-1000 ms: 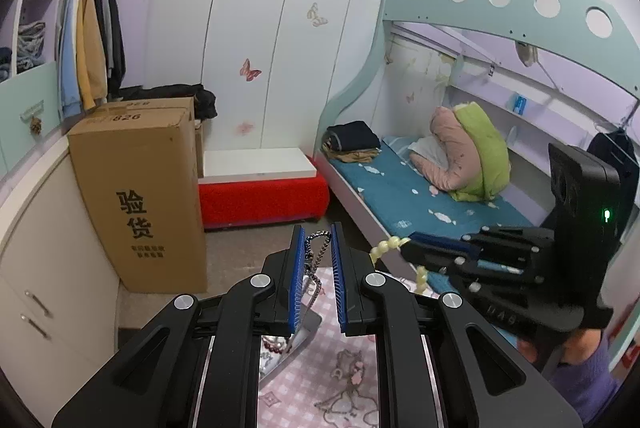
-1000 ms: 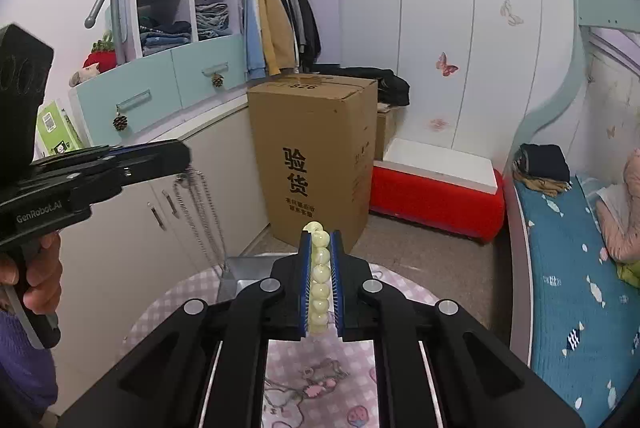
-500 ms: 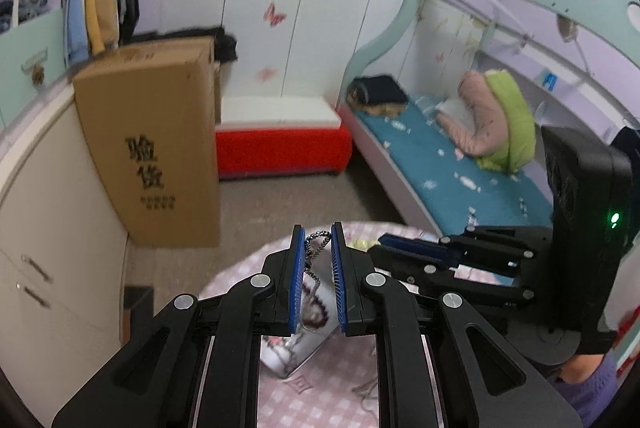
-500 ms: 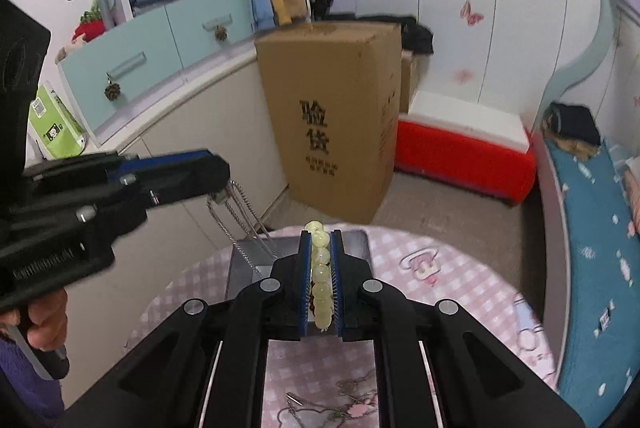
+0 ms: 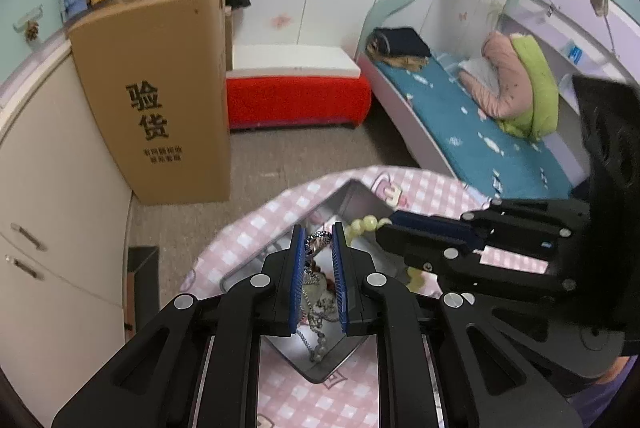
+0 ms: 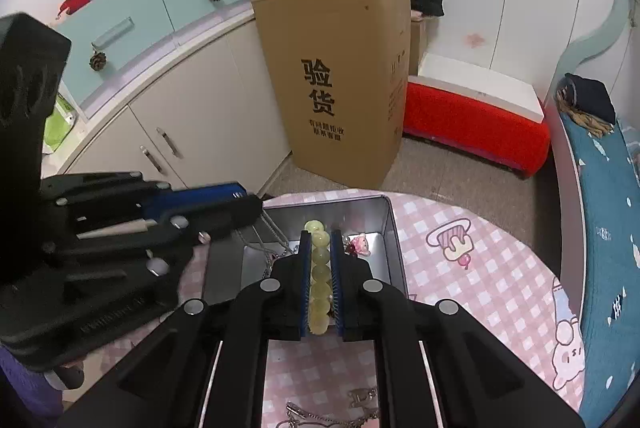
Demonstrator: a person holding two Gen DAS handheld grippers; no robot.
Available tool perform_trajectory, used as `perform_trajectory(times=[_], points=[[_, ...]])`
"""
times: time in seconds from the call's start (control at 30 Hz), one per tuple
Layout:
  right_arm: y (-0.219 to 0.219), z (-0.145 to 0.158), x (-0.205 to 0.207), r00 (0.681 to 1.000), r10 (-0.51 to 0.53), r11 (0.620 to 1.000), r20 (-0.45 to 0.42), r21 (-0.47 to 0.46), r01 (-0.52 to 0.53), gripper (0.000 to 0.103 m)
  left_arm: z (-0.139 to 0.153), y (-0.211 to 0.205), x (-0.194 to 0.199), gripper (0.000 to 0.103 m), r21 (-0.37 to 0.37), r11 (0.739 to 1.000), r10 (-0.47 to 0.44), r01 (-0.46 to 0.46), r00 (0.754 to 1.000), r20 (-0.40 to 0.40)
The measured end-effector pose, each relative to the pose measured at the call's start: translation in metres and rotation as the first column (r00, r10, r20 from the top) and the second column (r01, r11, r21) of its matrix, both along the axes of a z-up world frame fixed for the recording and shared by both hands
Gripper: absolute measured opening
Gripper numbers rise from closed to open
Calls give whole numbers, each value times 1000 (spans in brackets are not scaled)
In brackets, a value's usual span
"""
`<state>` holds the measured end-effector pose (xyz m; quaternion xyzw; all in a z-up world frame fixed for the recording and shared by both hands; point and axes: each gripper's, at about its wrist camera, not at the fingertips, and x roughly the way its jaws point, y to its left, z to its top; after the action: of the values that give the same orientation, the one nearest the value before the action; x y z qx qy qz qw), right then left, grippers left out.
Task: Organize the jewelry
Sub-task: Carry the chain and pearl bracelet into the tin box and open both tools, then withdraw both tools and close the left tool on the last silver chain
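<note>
Low in the frame over the metal tin [image 6: 394,244], the right gripper [image 6: 320,282] clamps the pale bead bracelet [image 6: 319,268] and the left gripper [image 5: 317,284] pinches a silver chain [image 5: 316,242], both light, limp strands that likely slip unless held mid-length.

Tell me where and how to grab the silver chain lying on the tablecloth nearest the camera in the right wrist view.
The silver chain lies flat and loose on the checked tablecloth, outside the metal tin. Come straight down from above and pinch across a bunched stretch, probably near its small plate charm, where there is most to catch. A sideways approach would likely only push it along.
</note>
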<state>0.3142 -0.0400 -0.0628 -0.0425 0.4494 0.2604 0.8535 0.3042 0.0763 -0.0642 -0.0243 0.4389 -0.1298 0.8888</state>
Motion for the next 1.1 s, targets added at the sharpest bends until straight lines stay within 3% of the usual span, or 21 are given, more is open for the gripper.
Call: perform_trajectory(times=[0.3,0.4,0.47,0.57,0.77,0.97,1.1], points=[[6,-15,6,999,8,1000,-43,-4,-9,10,-22,4,6,16,18,1000,24,-23,998,-54],[5,-15,5,999,2,1000,-46,-3,-2,12,-19,4,5,28,39,998,45,-43,998,-50],[2,-13,5,999,-4,1000,-42,3,4,12,-17,9,3,45,44,996,75,-73,996,-42],[-2,-8,2,999,-9,1000,-40,6,9,13,-11,16,-1,59,29,995,100,-99,995,-29],[-18,5,-11,999,-32,999,-19,12,33,33,3,16,-17,68,33,993,111,-111,994,3],[-37,20,-32,999,-52,998,8,26,52,43,16,-2,-40,69,27,995,95,-96,995,33],[-51,28,-48,998,-60,997,23,43,59,43,24,-15,-62,73,48,993,102,-105,992,70]])
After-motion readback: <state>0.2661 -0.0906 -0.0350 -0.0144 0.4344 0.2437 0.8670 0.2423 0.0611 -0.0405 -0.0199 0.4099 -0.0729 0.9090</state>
